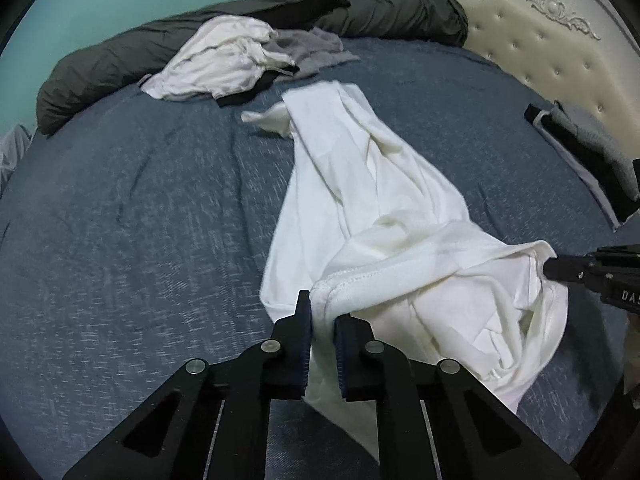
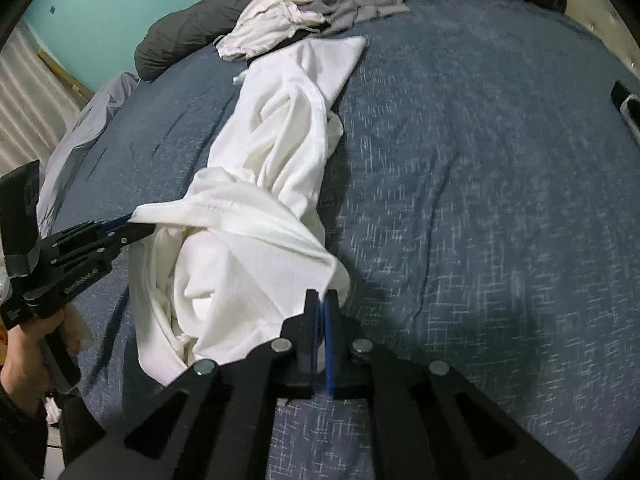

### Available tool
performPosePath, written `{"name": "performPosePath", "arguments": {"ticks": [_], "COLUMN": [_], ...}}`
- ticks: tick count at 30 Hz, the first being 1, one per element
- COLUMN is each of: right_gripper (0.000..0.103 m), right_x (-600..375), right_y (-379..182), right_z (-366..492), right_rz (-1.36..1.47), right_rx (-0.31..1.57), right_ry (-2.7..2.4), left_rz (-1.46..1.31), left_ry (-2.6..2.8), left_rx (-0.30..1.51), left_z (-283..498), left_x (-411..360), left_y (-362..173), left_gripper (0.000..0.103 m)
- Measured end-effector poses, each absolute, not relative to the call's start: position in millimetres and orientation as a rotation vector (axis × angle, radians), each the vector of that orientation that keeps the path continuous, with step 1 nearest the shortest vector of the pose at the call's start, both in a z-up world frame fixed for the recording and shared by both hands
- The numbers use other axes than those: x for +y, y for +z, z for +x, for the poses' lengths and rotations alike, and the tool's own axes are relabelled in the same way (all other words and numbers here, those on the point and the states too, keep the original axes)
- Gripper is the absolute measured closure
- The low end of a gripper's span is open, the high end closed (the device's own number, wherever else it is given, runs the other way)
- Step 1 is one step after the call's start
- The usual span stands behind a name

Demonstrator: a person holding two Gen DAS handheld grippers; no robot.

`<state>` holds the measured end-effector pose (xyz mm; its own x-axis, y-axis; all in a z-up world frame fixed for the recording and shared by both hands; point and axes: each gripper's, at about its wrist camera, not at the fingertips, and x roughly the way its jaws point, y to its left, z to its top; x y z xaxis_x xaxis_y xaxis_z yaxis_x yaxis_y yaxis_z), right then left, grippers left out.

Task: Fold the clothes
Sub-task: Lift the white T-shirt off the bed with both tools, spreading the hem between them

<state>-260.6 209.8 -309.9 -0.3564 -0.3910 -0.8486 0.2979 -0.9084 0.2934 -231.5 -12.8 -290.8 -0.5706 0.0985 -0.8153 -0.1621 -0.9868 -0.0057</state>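
Beyond the gripped white shirt [image 1: 360, 200], crumpled clothes [image 1: 224, 60] against dark duvet [image 1: 120, 60].

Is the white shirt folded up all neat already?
No, the white shirt lies stretched out and bunched in wrinkles on the blue bed, with both grippers pinching its near edge.

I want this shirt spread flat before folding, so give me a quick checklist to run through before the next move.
1. Left gripper shut on the white shirt hem: ok.
2. Right gripper shut on the shirt's edge: ok.
3. Shirt flat and untwisted: not ok, bunched lengthwise.
4. Bare blue bedspread beside the shirt for spreading: ok.
5. Far end apart from the clothes pile: cannot tell.
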Motion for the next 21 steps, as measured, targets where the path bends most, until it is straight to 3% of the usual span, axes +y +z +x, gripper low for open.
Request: {"name": "performPosePath", "arguments": {"ticks": [11,21], "right_gripper": [0.102,0.102], "right_x": [219.1,214.3], "right_y": [-197.3,-30.0], "right_z": [-241.4,-219.6], "right_rz": [1.160,0.806], "right_rx": [-0.053,-0.012], "right_ry": [-2.438,-2.530], "left_rz": [-1.094,-0.798], "left_ry": [2.841,2.978], "left_rx": [0.155,0.172], "left_z": [-191.0,-157.6], "left_x": [-28.6,-42.7], "left_y": [-157.7,2.4], "left_gripper": [0.095,0.096]}}
